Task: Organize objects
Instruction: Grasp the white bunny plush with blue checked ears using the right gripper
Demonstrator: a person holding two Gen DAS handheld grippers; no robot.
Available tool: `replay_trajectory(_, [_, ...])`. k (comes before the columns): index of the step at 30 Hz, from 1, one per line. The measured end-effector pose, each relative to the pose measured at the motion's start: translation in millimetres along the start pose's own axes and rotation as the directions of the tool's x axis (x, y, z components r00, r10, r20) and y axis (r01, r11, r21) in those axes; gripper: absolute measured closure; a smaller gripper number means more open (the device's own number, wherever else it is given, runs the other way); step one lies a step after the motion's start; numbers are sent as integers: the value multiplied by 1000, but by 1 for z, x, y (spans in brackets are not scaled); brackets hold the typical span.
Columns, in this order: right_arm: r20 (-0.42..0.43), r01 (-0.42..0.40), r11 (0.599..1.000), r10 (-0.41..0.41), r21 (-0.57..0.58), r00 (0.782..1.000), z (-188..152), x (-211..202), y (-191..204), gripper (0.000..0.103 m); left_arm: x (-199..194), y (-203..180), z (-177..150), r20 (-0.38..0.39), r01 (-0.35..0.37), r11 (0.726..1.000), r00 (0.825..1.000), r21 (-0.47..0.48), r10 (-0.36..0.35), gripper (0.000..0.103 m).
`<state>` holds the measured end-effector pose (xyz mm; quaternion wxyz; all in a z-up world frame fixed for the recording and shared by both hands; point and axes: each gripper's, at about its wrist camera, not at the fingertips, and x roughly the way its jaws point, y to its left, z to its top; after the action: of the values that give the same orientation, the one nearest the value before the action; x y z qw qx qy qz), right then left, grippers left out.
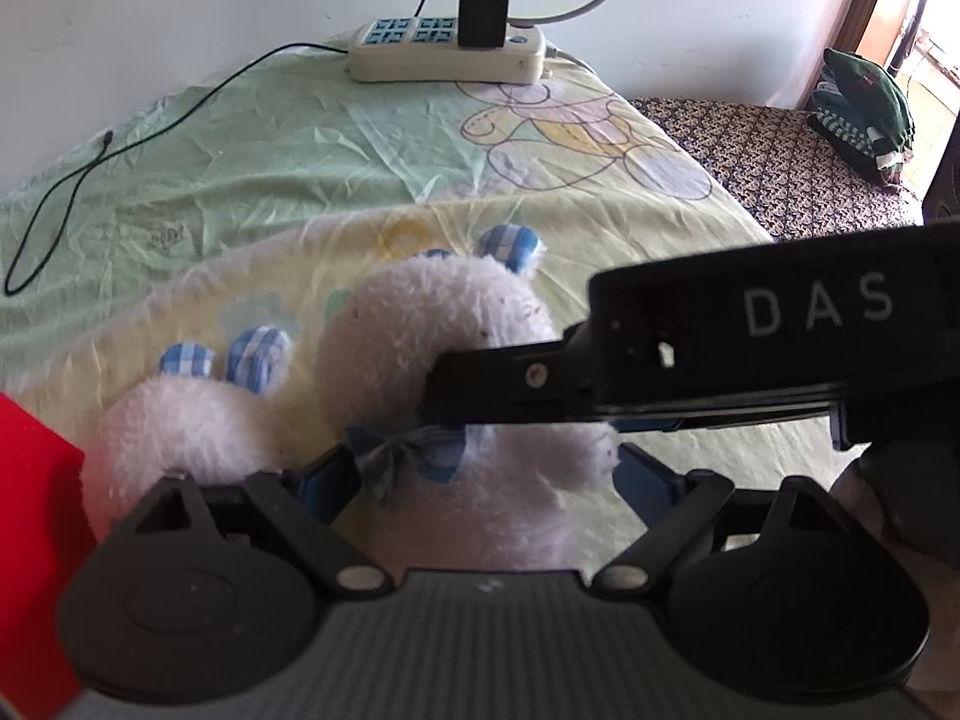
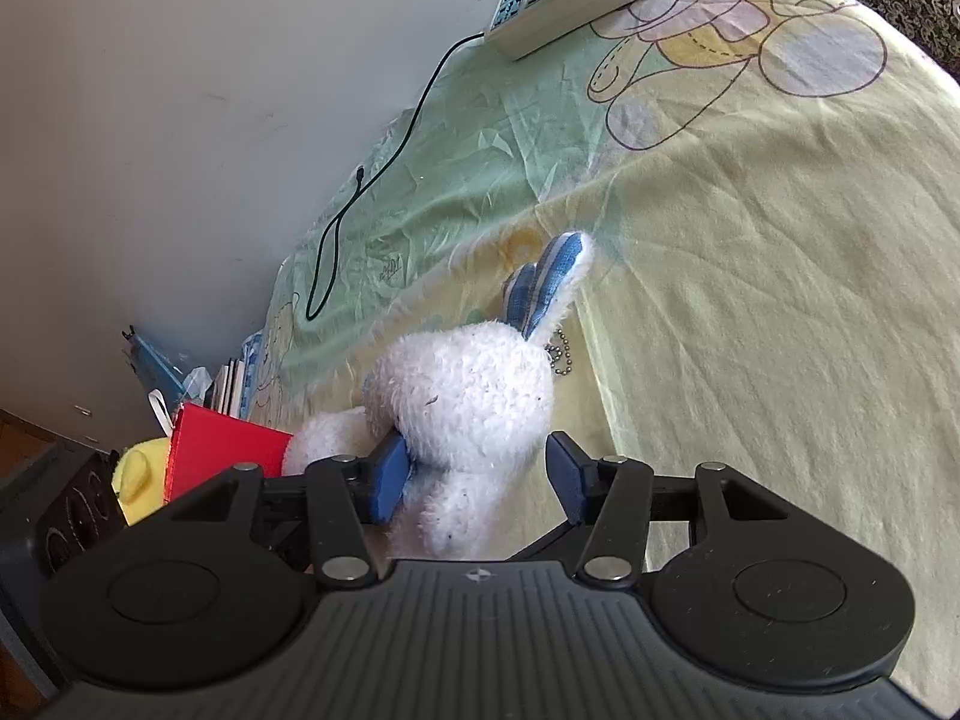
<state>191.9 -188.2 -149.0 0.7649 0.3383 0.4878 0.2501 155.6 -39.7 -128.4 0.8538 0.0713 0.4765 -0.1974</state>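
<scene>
Right wrist view: the white plush rabbit [image 2: 462,396] is straddled by the spread right tool [image 2: 480,474]; the left tool [image 1: 480,468] is likewise spread around it.

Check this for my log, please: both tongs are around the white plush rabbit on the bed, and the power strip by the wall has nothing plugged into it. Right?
Not quite. The power strip has a black charger plugged into it, clear in the left wrist view. The rest holds: both tongs, left and right, are around the white plush rabbit on the bed.

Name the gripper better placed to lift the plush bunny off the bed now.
Probably the left gripper: it straddles the plush bunny at its bow, low on the body. The right gripper also brackets it, open, with only one pad touching the neck.
</scene>
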Motion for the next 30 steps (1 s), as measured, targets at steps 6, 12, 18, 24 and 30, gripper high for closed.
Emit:
replay_trajectory(6, [-2, -40, 999, 41, 27, 999, -2, -2, 0, 60, 1, -5, 0, -8, -21, 999, 1000, 31, 22, 15])
replay_trajectory(12, [-2, -2, 998, 2, -65, 1000, -16, -14, 14, 60, -8, -5, -4, -33, 7, 1000, 999, 4, -7, 20])
replay_trajectory(18, [4, 4, 998, -4, -58, 1000, -33, -31, 12, 60, -21, -19, -16, -42, 11, 1000, 999, 20, -10, 21])
replay_trajectory(24, [19, 10, 999, -9, -48, 1000, -49, -47, 12, 60, -36, -37, -34, -41, 13, 999, 999, 42, -11, 21])
replay_trajectory(30, [-1, 11, 999, -11, -45, 1000, -72, -57, 12, 60, -47, -49, -52, -70, 4, 999, 998, 41, -1, 21])
